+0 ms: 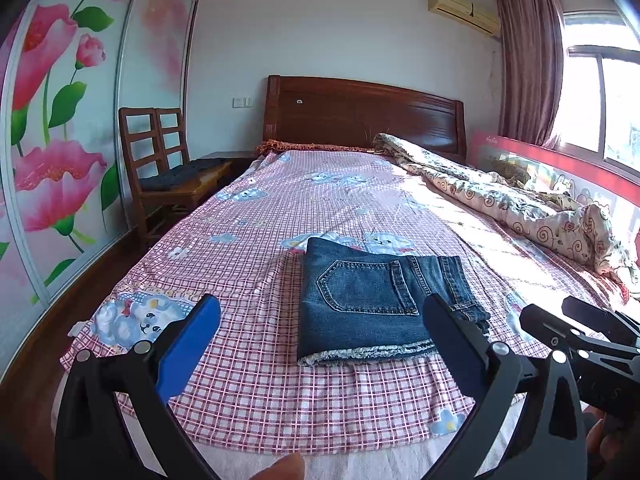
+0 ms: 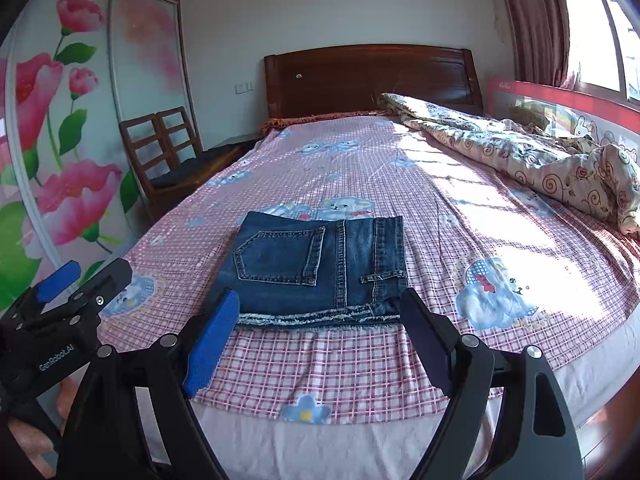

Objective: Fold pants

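On the near part of the bed [image 1: 248,216], the pants [image 1: 372,300] lay already folded into a compact denim packet, back pocket up, frayed hems toward you. I judge the folding was practically complete, which is why you held both tools back from the cloth. Your left gripper [image 1: 320,344] stood wide open with nothing between its fingers, and your right gripper [image 2: 320,336] was also spread wide and empty, hovering just before the near edge of the packet. The packet rested flat on the checked sheet [image 2: 360,364], well apart from the crumpled quilt [image 2: 520,152] at the far right. To the left of the jeans the sheet was free up to the bed edge, so you had room there. The near edge of the mattress was close, therefore pulling the packet toward you could have dropped it.
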`<action>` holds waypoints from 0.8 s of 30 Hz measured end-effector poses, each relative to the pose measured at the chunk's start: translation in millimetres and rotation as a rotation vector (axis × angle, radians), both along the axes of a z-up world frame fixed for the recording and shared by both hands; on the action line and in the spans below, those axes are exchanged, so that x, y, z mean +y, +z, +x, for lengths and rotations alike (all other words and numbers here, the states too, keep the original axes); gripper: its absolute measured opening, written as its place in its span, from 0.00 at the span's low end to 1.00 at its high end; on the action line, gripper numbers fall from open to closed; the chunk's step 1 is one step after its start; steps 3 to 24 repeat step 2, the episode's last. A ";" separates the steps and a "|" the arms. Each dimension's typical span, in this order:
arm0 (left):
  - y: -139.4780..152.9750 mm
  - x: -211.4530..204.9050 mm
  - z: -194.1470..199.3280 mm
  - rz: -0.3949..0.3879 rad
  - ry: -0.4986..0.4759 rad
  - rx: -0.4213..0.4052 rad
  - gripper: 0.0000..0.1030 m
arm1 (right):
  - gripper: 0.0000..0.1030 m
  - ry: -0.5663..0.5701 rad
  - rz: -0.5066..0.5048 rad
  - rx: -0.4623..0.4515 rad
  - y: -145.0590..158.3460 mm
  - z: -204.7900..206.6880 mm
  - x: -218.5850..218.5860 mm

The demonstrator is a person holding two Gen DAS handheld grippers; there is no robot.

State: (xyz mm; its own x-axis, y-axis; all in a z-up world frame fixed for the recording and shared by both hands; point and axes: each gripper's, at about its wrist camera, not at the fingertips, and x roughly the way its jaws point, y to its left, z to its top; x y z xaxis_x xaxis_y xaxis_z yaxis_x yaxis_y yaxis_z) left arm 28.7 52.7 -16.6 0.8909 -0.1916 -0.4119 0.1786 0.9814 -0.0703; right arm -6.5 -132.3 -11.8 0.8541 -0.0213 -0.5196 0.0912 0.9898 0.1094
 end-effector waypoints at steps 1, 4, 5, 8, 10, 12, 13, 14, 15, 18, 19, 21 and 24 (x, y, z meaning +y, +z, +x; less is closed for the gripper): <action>-0.9 0.0 1.2 -0.006 -0.009 0.011 0.98 | 0.79 -0.002 0.000 -0.001 0.2 0.1 -0.3; -1.7 0.0 1.4 -0.005 -0.008 0.015 0.98 | 0.79 -0.002 0.000 -0.001 0.2 0.1 -0.3; -1.7 0.0 1.4 -0.005 -0.008 0.015 0.98 | 0.79 -0.002 0.000 -0.001 0.2 0.1 -0.3; -1.7 0.0 1.4 -0.005 -0.008 0.015 0.98 | 0.79 -0.002 0.000 -0.001 0.2 0.1 -0.3; -1.7 0.0 1.4 -0.005 -0.008 0.015 0.98 | 0.79 -0.002 0.000 -0.001 0.2 0.1 -0.3; -1.7 0.0 1.4 -0.005 -0.008 0.015 0.98 | 0.79 -0.002 0.000 -0.001 0.2 0.1 -0.3; -1.7 0.0 1.4 -0.005 -0.008 0.015 0.98 | 0.79 -0.002 0.000 -0.001 0.2 0.1 -0.3; -1.7 0.0 1.4 -0.005 -0.008 0.015 0.98 | 0.79 -0.002 0.000 -0.001 0.2 0.1 -0.3; -1.7 0.0 1.4 -0.005 -0.008 0.015 0.98 | 0.79 -0.002 0.000 -0.001 0.2 0.1 -0.3; -1.7 0.0 1.4 -0.005 -0.008 0.015 0.98 | 0.79 -0.002 0.000 -0.001 0.2 0.1 -0.3; -1.7 0.0 1.4 -0.005 -0.008 0.015 0.98 | 0.79 -0.002 0.000 -0.001 0.2 0.1 -0.3; -1.7 0.0 1.4 -0.005 -0.008 0.015 0.98 | 0.79 -0.002 0.000 -0.001 0.2 0.1 -0.3; -1.7 0.0 1.4 -0.005 -0.008 0.015 0.98 | 0.79 -0.002 0.000 -0.001 0.2 0.1 -0.3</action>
